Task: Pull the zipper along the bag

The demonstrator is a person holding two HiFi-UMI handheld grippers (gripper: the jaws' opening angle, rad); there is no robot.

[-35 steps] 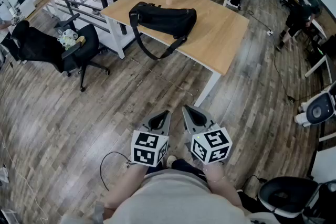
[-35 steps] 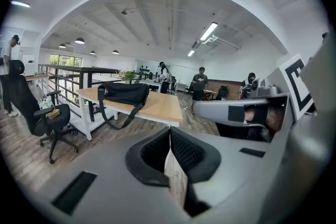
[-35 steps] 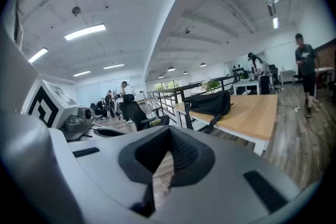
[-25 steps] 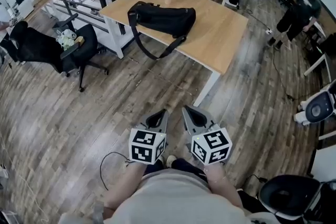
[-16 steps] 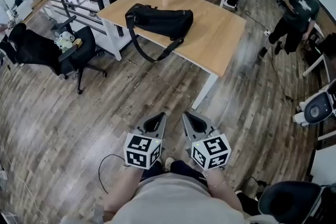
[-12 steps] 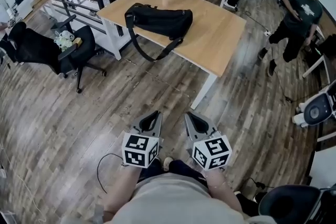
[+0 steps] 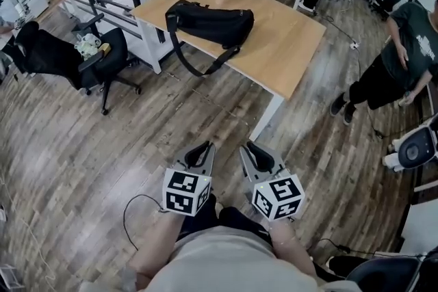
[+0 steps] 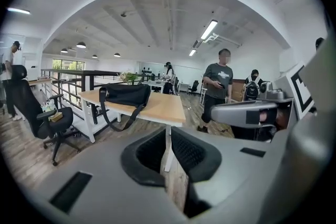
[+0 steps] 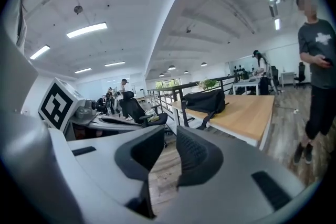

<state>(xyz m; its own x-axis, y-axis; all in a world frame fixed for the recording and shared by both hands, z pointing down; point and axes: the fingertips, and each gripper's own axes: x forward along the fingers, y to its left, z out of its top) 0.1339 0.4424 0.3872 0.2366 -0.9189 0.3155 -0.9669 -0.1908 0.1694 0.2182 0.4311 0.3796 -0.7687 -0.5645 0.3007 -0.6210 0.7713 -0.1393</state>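
Well short of the table (image 7: 287, 44), both grippers hover above the wood floor. The black bag (image 7: 212, 22) lies on its side on the table's left half, with its long axis running along the tabletop. It looks soft and rounded, and its strap (image 7: 198, 65) loops down over the table's near edge. Its zipper is too small to make out. The left gripper (image 7: 200, 150) has its jaws almost together, empty. The right gripper (image 7: 256, 150) is opening, with a narrow gap and nothing between its jaws.
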